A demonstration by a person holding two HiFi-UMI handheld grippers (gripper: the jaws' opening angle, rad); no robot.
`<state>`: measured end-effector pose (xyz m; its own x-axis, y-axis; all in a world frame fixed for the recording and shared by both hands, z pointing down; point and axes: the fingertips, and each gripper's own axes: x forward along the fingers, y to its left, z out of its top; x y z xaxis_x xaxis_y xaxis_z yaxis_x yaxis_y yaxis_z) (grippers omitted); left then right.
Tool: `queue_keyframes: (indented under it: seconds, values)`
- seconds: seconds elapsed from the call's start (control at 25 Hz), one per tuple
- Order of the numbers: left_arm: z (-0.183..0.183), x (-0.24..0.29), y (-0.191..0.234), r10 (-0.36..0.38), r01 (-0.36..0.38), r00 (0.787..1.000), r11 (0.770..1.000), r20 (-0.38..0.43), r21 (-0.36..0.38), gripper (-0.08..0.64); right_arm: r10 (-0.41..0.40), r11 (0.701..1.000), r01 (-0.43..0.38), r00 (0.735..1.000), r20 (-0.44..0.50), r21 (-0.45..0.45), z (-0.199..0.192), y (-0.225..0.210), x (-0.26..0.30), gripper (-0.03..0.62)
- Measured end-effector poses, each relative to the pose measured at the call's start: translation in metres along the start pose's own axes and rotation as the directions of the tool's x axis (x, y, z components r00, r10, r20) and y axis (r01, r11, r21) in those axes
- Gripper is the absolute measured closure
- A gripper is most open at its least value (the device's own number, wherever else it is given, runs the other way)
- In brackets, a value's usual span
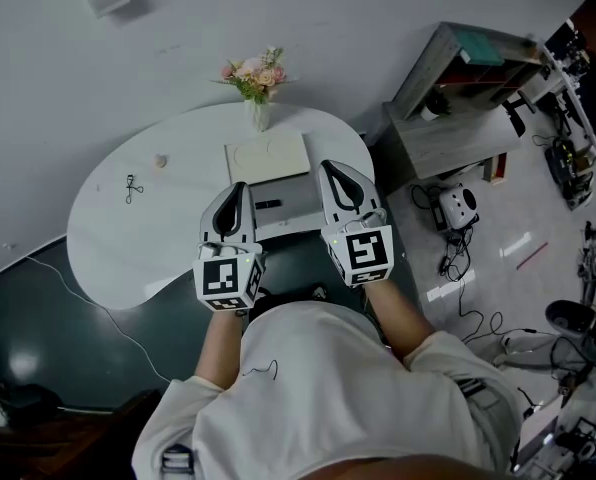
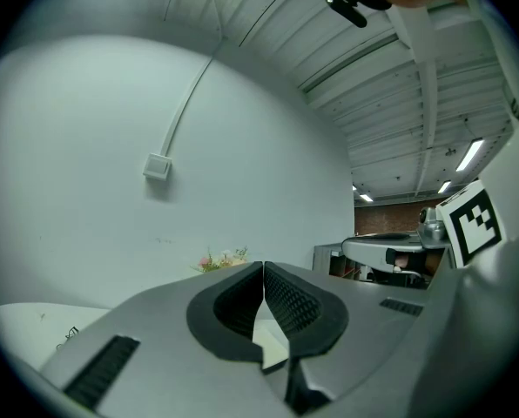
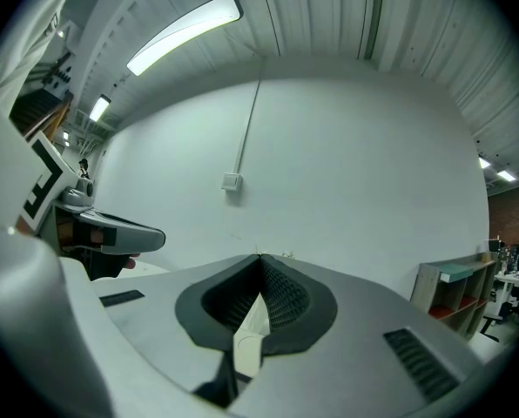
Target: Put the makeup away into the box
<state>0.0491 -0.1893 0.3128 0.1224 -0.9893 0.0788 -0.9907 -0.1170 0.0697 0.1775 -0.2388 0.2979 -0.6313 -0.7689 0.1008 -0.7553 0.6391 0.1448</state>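
A white box [image 1: 300, 214] stands on the white table [image 1: 178, 228] with its cream lid [image 1: 267, 156] laid open toward the wall. A slim black makeup stick [image 1: 268, 204] lies in the box. Farther left on the table are a small black wire-like tool [image 1: 131, 187] and a tiny pale item [image 1: 161, 160]. My left gripper [image 1: 239, 186] hovers over the box's left side and my right gripper [image 1: 331, 166] over its right side. Both point level at the wall, jaws shut and empty, as the left gripper [image 2: 264, 265] and right gripper [image 3: 259, 256] show in their own views.
A vase of pink flowers [image 1: 258, 80] stands at the table's far edge against the wall. A grey shelf unit [image 1: 458, 98] is to the right, with cables and devices [image 1: 458, 208] on the floor. Dark floor lies left of the table.
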Motion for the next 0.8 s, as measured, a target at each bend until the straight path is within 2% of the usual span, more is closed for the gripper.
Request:
queue_keyframes:
  seconds: [0.4, 0.8]
  values:
    - [-0.006, -0.001, -0.006, -0.024, 0.025, 1.000, 1.000, -0.020, 0.012, 0.538, 0.002, 1.000, -0.002, 1.000, -0.019, 0.000, -0.001, 0.001, -0.003, 0.595]
    - [-0.013, -0.013, -0.006, -0.014, 0.015, 0.999, 1.000, -0.035, 0.007, 0.538, -0.001, 1.000, 0.001, 1.000, -0.030, 0.002, -0.011, 0.004, -0.013, 0.595]
